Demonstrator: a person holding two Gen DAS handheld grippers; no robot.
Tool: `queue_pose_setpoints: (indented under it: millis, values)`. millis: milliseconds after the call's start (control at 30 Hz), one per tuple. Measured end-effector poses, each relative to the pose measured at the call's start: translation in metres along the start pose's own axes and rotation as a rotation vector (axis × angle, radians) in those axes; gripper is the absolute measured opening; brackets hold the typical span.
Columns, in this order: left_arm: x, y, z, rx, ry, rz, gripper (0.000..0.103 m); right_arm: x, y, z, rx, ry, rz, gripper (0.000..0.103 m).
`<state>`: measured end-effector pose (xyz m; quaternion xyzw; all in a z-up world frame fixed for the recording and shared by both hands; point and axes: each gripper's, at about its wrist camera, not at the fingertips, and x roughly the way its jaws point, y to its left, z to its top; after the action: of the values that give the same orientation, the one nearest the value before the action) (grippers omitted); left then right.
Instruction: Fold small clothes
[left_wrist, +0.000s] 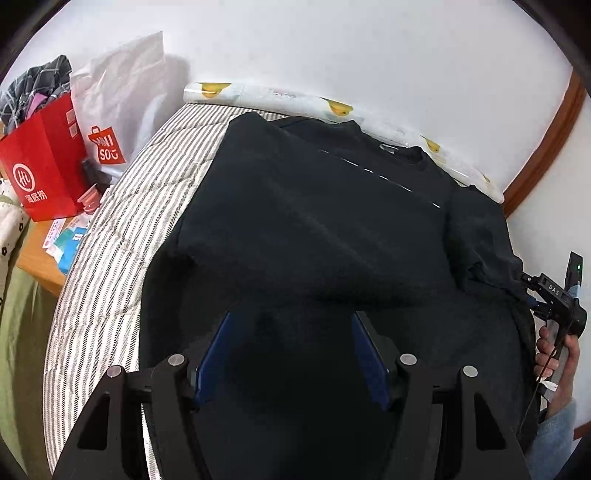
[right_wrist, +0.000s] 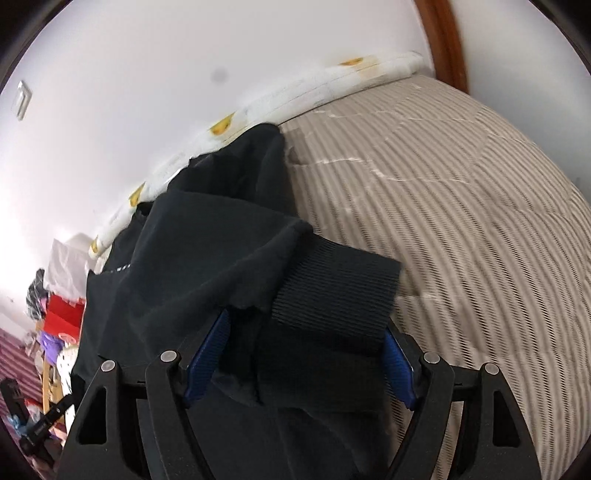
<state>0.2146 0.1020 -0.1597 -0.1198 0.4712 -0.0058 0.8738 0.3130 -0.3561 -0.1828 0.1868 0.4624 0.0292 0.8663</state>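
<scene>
Folding could fail here, I judge: the cuff (right_wrist: 334, 291) lies loose across my right tool (right_wrist: 303, 354), whose jaws stand wide, so any swing would shed it. My left tool (left_wrist: 291, 354) hangs open too, gripping nothing, low over the sweater (left_wrist: 314, 221) spread ahead on the bed (left_wrist: 122, 221), both tools pointing forward.

So the sweater (left_wrist: 314, 221) is spread flat on the bed (left_wrist: 110, 229), collar up around 1 o'clock and hem down at 6, where the left gripper (left_wrist: 291, 332) sits over it. Behind it, 12 to 2 o'clock, a long roll (left_wrist: 280, 98) lies against the wall. Off at 9 to 10 o'clock a paper bag (left_wrist: 44, 166) stands on a side table (left_wrist: 37, 254), plastic bag (left_wrist: 118, 92) just behind.
</scene>
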Motion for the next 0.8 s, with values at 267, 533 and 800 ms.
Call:
queue_pose_setpoints:
  millis: [267, 533, 800]
  values:
    - [-0.009, 0.02, -0.006, -0.003, -0.017, -0.005, 0.062, -0.061, 0.085, 0.003, -0.314, -0.269, -0.206, 0.004]
    - [-0.018, 0.058, -0.021, -0.081, -0.041, -0.043, 0.062, -0.092, 0.196, 0.009, -0.425, -0.255, 0.001, 0.003]
    - [-0.026, 0.089, -0.031, -0.112, -0.05, -0.001, 0.062, -0.048, 0.332, -0.006, -0.497, -0.182, 0.202, 0.003]
